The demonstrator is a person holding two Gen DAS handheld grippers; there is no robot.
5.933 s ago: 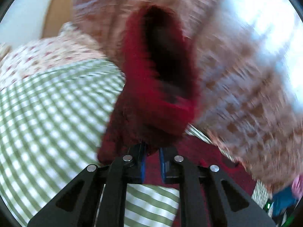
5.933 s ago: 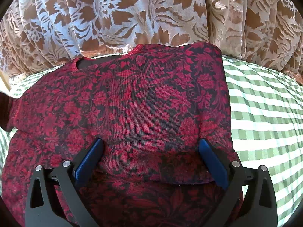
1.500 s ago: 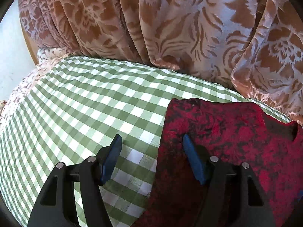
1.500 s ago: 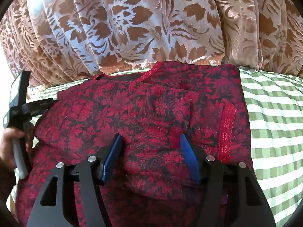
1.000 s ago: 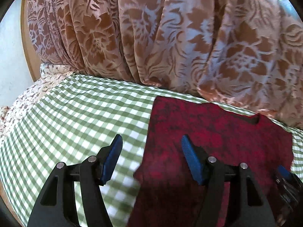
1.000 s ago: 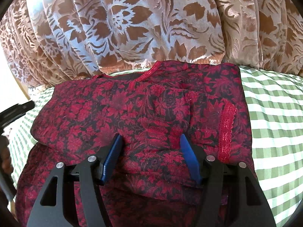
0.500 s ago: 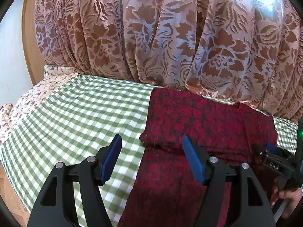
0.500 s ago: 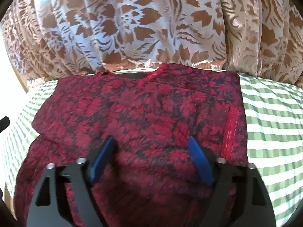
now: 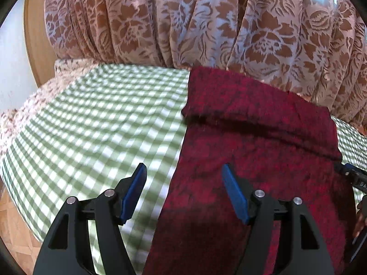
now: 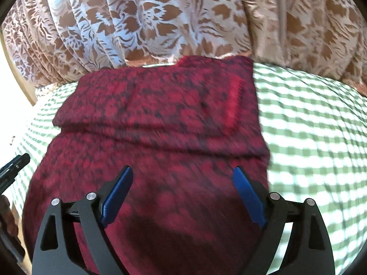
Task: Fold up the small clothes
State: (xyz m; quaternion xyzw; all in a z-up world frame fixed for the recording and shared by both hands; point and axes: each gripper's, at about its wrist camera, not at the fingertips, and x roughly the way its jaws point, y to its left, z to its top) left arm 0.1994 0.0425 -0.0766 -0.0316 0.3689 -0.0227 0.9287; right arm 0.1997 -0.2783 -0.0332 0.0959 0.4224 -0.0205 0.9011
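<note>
Red floral top (image 10: 160,119), folded flat on checked cloth (image 10: 309,126), both jaws spread, right's widening

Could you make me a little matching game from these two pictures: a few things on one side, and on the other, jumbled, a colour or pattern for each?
Things:
1. top
2. bed cover
3. curtain
4. pads of the left tongs

Looks:
A. plain blue
B. green and white checks
C. dark red with a black flower print
D. brown leaves and flowers on a pale ground

Pairs: 1-C, 2-B, 3-D, 4-A
</note>
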